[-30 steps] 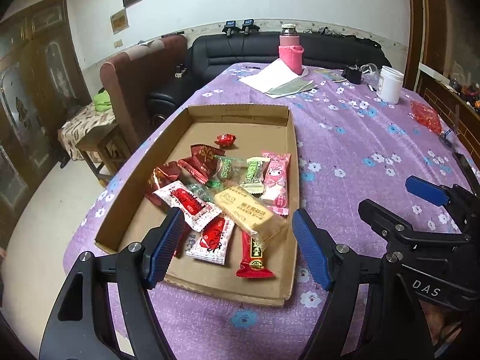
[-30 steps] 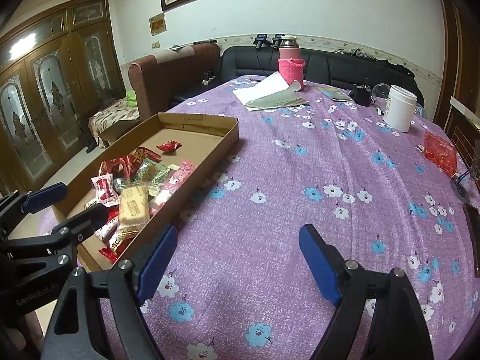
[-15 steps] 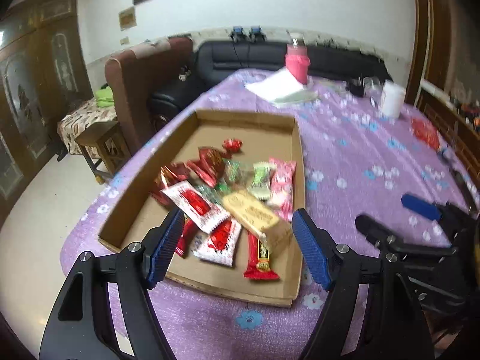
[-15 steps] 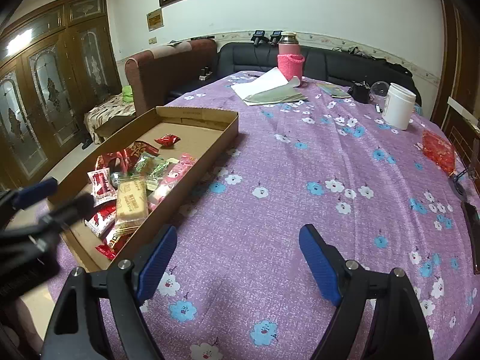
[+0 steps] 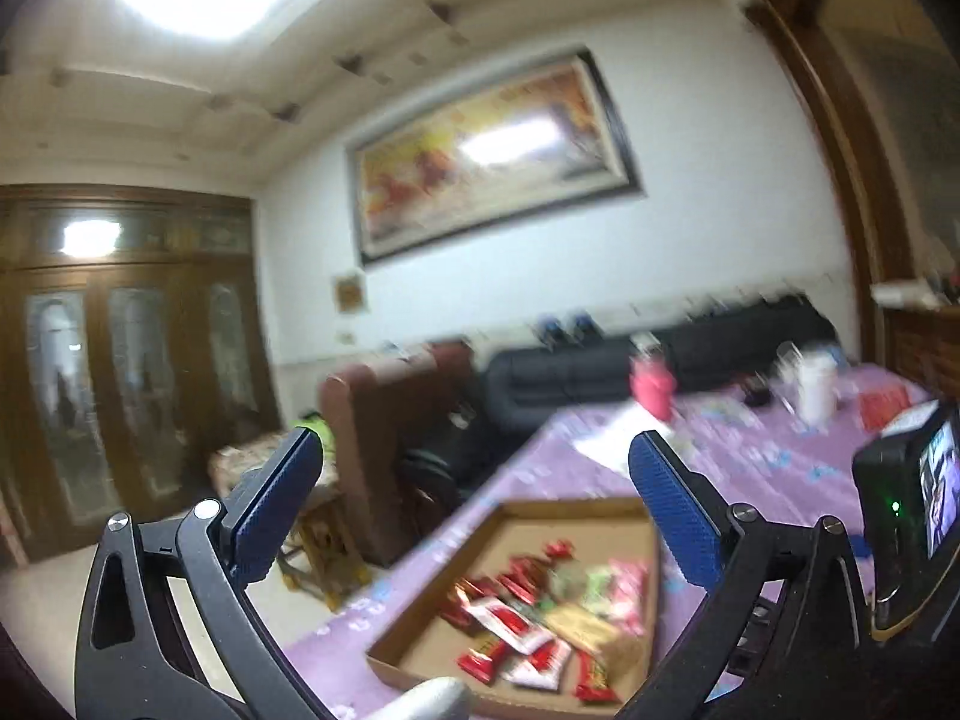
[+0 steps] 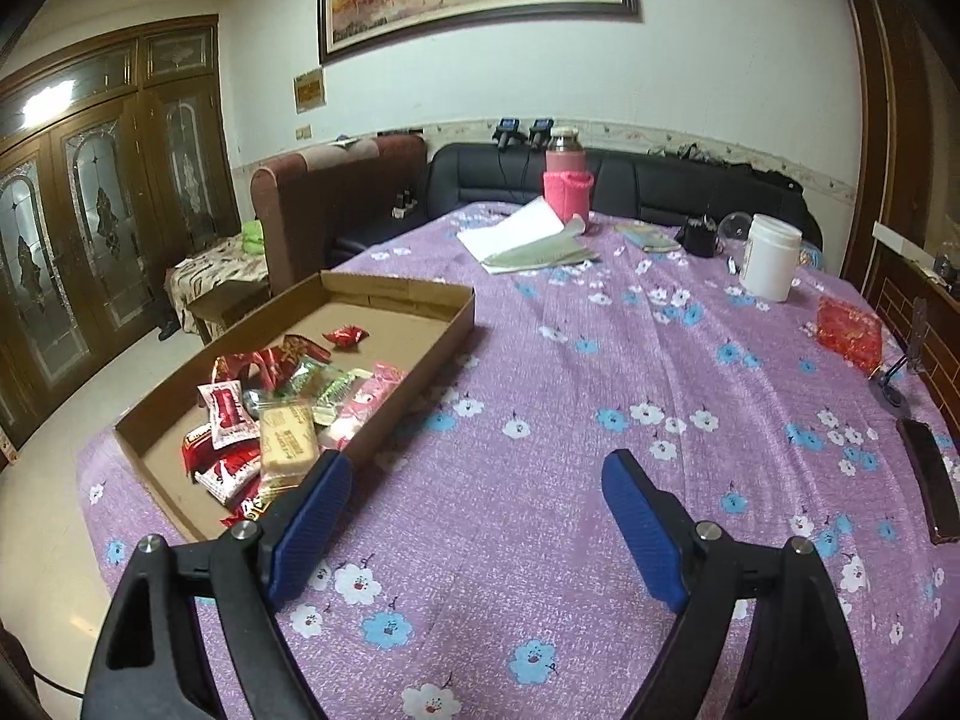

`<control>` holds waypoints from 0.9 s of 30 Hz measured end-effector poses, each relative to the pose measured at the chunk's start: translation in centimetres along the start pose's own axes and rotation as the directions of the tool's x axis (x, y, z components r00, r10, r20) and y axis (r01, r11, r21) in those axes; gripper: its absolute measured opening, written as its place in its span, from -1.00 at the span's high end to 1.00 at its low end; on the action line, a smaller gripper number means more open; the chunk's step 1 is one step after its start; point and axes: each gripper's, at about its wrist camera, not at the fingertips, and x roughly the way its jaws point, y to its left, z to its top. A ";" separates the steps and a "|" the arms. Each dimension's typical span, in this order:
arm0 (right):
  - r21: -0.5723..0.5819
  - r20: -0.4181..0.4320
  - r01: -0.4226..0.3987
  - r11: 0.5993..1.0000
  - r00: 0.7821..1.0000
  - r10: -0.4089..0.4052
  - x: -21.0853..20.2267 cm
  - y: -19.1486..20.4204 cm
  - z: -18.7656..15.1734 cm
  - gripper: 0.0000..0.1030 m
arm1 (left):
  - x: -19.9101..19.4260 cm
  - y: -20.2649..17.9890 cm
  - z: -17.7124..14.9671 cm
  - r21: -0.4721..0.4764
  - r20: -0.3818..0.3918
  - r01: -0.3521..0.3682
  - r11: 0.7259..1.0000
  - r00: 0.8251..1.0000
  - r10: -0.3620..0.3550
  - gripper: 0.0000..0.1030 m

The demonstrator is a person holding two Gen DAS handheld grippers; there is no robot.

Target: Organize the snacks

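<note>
So your left tongs [image 5: 474, 498] and right tongs [image 6: 477, 522] are both opening with nothing between them, because the snacks [image 6: 282, 414] all lie piled in the cardboard tray [image 6: 414, 291] on the counter [image 6: 600, 420], ready for sorting

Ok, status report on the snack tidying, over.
Left gripper and right gripper both opening, nothing between the jaws. Snack packets heaped in the cardboard tray. Nothing blocking the tray.

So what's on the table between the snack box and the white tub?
In the right wrist view, mostly bare flowered tablecloth separates the cardboard box from the white tub. Only some papers lie near that stretch, further back.
</note>
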 end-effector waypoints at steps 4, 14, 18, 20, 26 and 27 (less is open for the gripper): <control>-0.019 0.022 0.014 1.000 1.000 -0.014 -0.7 0.1 -0.3 -0.81 | 2.2 0.2 -0.1 -0.086 -0.160 0.095 0.992 0.981 -0.108 -1.00; -0.009 -0.006 0.003 1.000 1.000 -0.003 -0.4 -0.3 -0.9 -0.84 | 4.6 -1.7 -2.8 -0.053 -0.367 0.018 0.998 0.930 -0.036 -1.00; -0.033 -0.015 0.005 0.999 1.000 -0.006 -0.2 0.3 -1.2 -0.84 | 5.6 -1.6 -3.9 -0.073 -0.418 0.003 0.997 0.908 -0.033 -1.00; -0.044 -0.022 0.003 0.999 1.000 -0.004 0.0 0.7 -1.3 -0.84 | 6.0 -1.5 -4.5 -0.086 -0.440 0.006 0.996 0.897 -0.044 -1.00; -0.075 -0.043 0.003 0.997 0.999 -0.006 0.7 1.7 -1.7 -0.84 | 7.2 -0.6 -5.5 -0.128 -0.482 -0.005 0.992 0.874 -0.058 -1.00; -0.080 -0.046 0.003 0.997 0.999 -0.007 0.7 1.9 -1.7 -0.84 | 7.3 -0.4 -5.5 -0.133 -0.486 -0.006 0.991 0.872 -0.060 -1.00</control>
